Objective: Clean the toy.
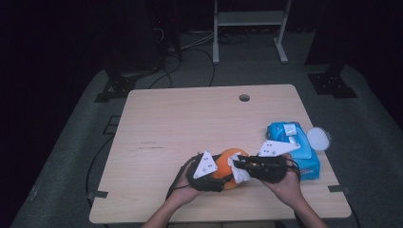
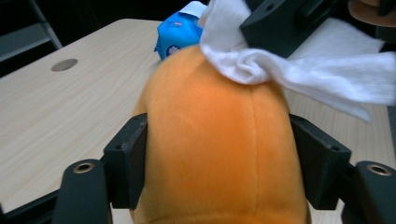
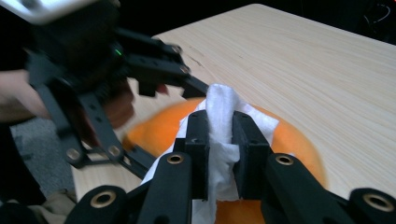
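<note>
I stand at a light wooden table [image 1: 190, 123], a hand-held gripper in each hand, both meeting near the table's front edge, a little right of centre; my left hand-held gripper [image 2: 219, 158] is clamped on a soft orange plush toy [image 2: 219, 140], one black pad pressed against each flank of its rounded body, so the jaws stand moderately apart with the toy between them; from above, this same left hand-held gripper [image 1: 219, 176] sits at the left of the toy [image 1: 228, 164], my hand wrapped around its body; the toy rests low over the table top, though I cannot tell whether it touches the wood.

My right hand-held gripper [image 3: 219, 149] has its jaws drawn close together, pinching a crumpled white wipe [image 3: 222, 121] between the pads; the wipe pokes up past the fingertips and lies pressed on the upper surface of the orange toy [image 3: 289, 140]; in the left gripper view the wipe [image 2: 280, 65] drapes across the toy's top, bunched into a twist where it meets the fabric; from above, the right hand-held gripper [image 1: 240, 168] reaches in from the right, with the wipe [image 1: 239, 170] at its tip against the toy.

Just to the right of my right hand lies a blue pack of wipes [image 1: 294, 147]; a round white lid [image 1: 318, 138] sits just beside it, near the table's right edge.
</note>
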`<state>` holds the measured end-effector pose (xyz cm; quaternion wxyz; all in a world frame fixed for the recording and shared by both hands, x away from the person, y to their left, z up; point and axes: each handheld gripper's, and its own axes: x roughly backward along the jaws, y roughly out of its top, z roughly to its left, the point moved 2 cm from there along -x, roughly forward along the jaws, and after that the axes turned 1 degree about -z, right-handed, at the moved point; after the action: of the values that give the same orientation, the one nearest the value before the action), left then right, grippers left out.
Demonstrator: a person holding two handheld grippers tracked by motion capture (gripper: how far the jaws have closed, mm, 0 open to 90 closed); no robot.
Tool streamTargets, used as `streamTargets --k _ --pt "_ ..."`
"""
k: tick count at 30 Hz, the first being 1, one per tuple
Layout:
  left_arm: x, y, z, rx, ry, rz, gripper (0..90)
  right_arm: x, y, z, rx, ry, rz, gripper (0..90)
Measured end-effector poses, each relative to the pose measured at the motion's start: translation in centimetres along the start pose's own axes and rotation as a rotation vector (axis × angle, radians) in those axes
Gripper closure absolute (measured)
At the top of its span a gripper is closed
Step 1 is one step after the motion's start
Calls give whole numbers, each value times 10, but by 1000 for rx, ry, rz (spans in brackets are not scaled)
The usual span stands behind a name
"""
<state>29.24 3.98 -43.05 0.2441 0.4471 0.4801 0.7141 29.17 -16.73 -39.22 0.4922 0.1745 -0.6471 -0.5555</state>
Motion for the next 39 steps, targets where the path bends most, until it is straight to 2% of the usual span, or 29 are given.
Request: streamTargets --k 2,3,4,6,7,8,10,11,12,14,15,16,17,18,19,22,24,25,27,28,31,32,33,34,35,36,37,38,39 --pt "1 0 2 1 3 10 306 -1 -6 -12 -42 -26 10 770" --pt "1 -1 3 5 -1 18 290 -2 -15 -27 -102 -52 35 770" --pt "-2 -4 5 22 0 16 278 -2 -18 -31 -141 -49 33 770" --pt "-4 -5 5 30 3 14 265 -2 -20 -33 -155 -46 29 770" --pt "-4 -6 6 32 6 16 252 -2 -18 -30 -149 -47 30 770" --pt "-6 -7 7 46 11 5 224 -3 -12 -19 -151 14 0 770" --pt "-8 -8 7 56 7 3 208 -5 -9 -15 -134 28 -2 770" --pt "-8 -8 6 63 -1 1 188 -7 -6 -8 -106 33 2 769" --pt "-7 -7 6 66 -14 8 114 -13 -6 1 -58 17 20 767" --pt "-6 -7 7 68 -14 4 106 -14 -7 1 -51 8 25 767" --pt "-5 -8 8 73 -17 0 104 -14 -8 -2 -57 2 24 766" --pt "-4 -9 9 82 -18 -1 106 -11 -12 -13 -96 -19 16 765" --pt "-4 -9 9 82 -18 -1 115 -11 -12 -13 -96 -19 16 765" --pt "-4 -10 10 76 -19 9 136 -8 -17 -24 -130 -46 20 765" --pt "-5 -11 10 75 -19 5 136 -8 -17 -24 -130 -46 20 765" --pt "-8 -12 8 66 -28 11 157 -7 -23 -35 -198 -44 19 765" --pt "-10 -13 7 68 -33 17 157 -7 -21 -33 -204 -41 21 765" --pt "-10 -13 6 65 -34 15 157 -8 -18 -27 -187 -40 21 764" --pt "-11 -14 4 47 -39 14 156 -9 -14 -17 -168 -2 7 764" --pt "-10 -13 4 38 -37 26 135 -11 -9 -7 -110 -5 13 763" --pt "-7 -11 7 46 -32 30 117 -12 -8 -5 -82 -22 17 760" --pt "-5 -11 9 55 -31 27 116 -12 -9 -8 -89 -27 20 758" --pt "-5 -12 10 51 -33 31 137 -11 -15 -19 -128 -35 22 758" --pt "-5 -12 10 51 -33 31 156 -11 -15 -19 -128 -35 22 758" --pt "-6 -13 10 45 -35 30 156 -11 -18 -26 -154 -40 25 758" --pt "-6 -14 10 47 -38 31 171 -10 -26 -39 -183 -67 38 758" --pt "-6 -14 11 46 -40 30 171 -10 -26 -39 -183 -67 38 758" --pt "-6 -14 11 48 -44 28 172 -10 -32 -48 -195 -98 55 758" --pt "-6 -14 11 48 -44 28 172 -10 -32 -48 -195 -98 55 758"
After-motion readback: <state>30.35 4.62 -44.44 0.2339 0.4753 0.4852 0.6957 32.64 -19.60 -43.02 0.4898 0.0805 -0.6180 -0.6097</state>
